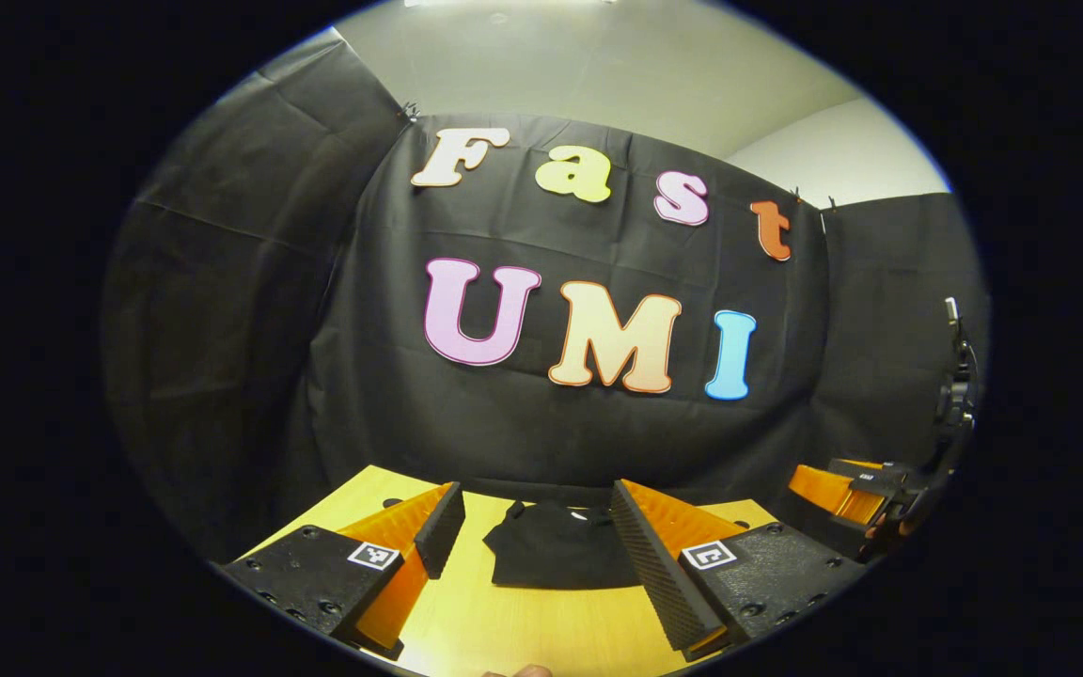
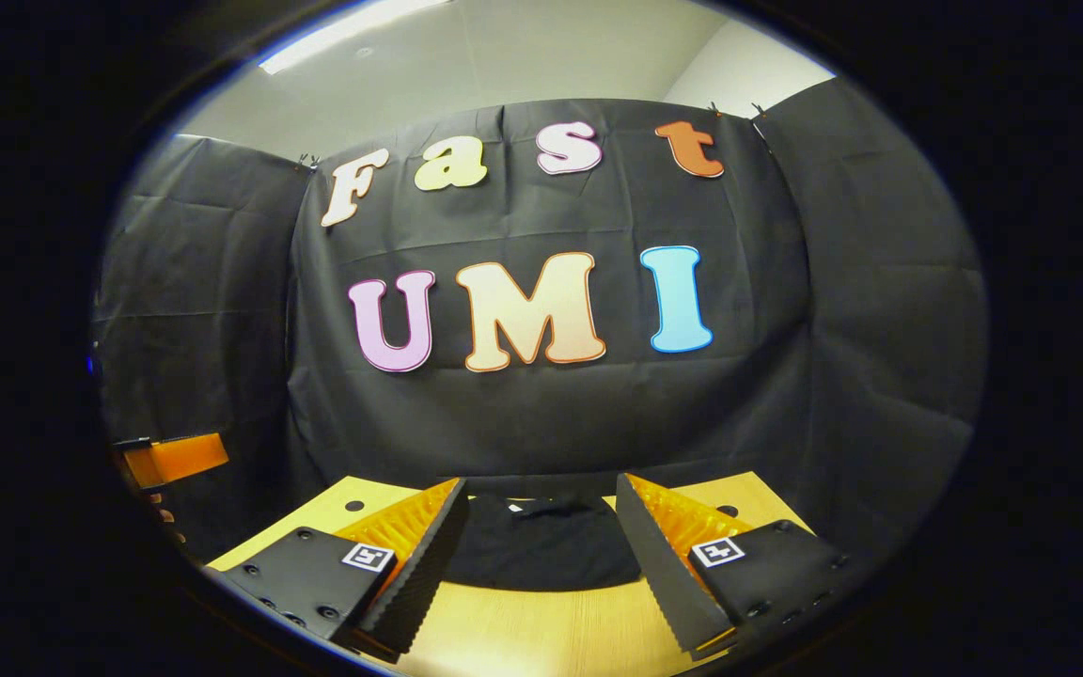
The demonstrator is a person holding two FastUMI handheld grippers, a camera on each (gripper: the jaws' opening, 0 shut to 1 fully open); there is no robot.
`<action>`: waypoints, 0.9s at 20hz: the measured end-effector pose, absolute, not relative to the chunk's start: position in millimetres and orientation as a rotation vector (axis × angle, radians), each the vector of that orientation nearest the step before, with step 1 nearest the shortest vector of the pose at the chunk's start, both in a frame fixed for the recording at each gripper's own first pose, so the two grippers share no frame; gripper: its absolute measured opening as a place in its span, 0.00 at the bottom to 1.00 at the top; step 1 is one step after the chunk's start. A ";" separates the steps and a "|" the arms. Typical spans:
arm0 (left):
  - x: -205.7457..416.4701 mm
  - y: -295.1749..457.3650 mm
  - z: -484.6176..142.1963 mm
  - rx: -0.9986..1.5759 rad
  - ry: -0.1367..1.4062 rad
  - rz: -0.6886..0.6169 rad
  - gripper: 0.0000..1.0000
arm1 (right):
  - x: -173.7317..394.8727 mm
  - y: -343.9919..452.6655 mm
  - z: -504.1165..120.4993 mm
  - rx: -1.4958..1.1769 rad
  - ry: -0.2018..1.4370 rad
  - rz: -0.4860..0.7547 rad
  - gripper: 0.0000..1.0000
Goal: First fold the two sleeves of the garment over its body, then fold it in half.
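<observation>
1. A black garment (image 1: 560,550) is seen lying on the yellow wooden surface (image 1: 523,630), toward its far edge, as a compact, roughly rectangular bundle with a small white tag at its far side.
2. From its outline, the garment is judged already folded: no sleeve is seen spread out to either side, though whether the final halving is complete cannot be told from this low angle.
3. The left claw (image 1: 534,543) is held wide, empty and clear of the cloth, its 2 fingers framing the garment from the near side.
4. The right claw (image 2: 539,548) is likewise held wide and empty, the garment (image 2: 541,550) lying beyond it, between its 2 fingers.
5. The fingers are shown as orange ribbed wedges faced with black, finely grooved pads, each on a black block bearing a square marker.
6. The cloth is soft and matte; the surface (image 2: 541,635) is smooth, with faint grain.
</observation>
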State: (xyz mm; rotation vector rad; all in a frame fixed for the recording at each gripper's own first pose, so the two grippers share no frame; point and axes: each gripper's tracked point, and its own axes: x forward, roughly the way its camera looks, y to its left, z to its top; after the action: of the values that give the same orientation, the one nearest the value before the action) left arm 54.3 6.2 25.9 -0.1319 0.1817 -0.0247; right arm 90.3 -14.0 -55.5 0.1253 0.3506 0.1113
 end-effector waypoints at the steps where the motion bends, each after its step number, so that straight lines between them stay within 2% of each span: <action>1: 49.8 3.5 28.0 -0.112 0.192 -0.019 0.92 | 84.7 -13.4 -54.8 0.117 0.351 0.127 0.98; 4: 33.1 -12.8 37.7 -0.046 0.160 0.001 0.92 | 69.7 -9.2 -54.6 0.090 0.346 0.177 0.98; 8: 27.3 -21.3 75.4 -0.102 0.000 -0.007 0.93 | 58.9 -1.2 -49.0 0.097 0.329 0.200 0.96; 11: 23.6 -22.0 84.6 -0.127 -0.097 -0.055 0.92 | 56.9 7.7 -31.1 0.063 0.234 0.186 0.98; 13: 25.0 -9.8 81.1 -0.111 -0.105 -0.042 0.92 | 50.6 18.5 -27.4 0.031 0.201 0.190 0.95; 14: 25.1 -10.0 76.0 -0.117 -0.092 -0.046 0.92 | 46.3 21.9 -26.9 0.034 0.195 0.185 0.98; 18: 24.1 4.4 65.8 -0.119 -0.081 -0.033 0.92 | 45.8 23.1 -8.3 0.004 0.103 0.129 0.99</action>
State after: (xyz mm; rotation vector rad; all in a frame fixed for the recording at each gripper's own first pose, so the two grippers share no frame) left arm 24.1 4.4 65.8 -0.1193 -0.0811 -0.0327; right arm 45.8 23.1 -8.3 0.0037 0.1027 0.1285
